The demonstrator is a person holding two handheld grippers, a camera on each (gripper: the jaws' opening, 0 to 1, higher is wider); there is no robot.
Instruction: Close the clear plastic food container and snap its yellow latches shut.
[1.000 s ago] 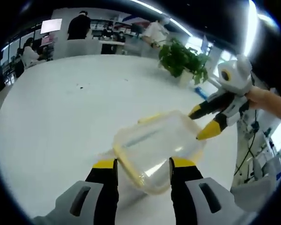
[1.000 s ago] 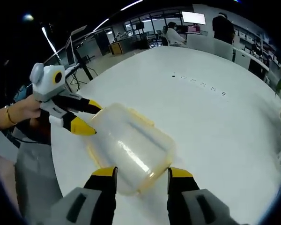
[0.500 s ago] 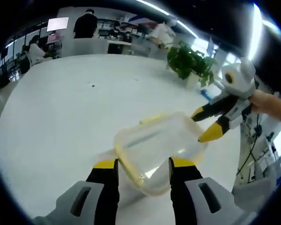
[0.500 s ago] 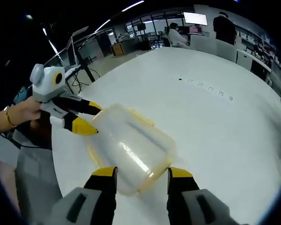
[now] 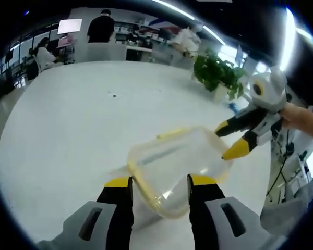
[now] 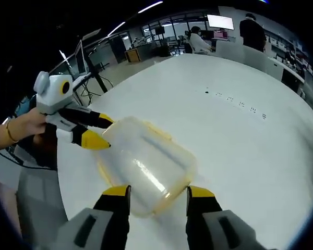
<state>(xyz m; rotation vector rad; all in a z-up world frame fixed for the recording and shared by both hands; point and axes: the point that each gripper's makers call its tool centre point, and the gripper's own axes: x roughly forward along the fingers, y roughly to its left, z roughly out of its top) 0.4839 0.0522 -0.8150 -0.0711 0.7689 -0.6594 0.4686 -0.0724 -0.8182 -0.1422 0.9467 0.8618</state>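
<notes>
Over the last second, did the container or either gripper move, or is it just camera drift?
Mostly camera drift: the background slides a little in both views. The clear container stays on the white table, lid on, with the left gripper and right gripper open at opposite ends. Nothing was grasped or released.

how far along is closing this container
Done: the lid sits on the clear container on the white table. In hand: the left gripper and right gripper, both open, flank its opposite ends. Left: whether its yellow latches are snapped can't be told.
</notes>
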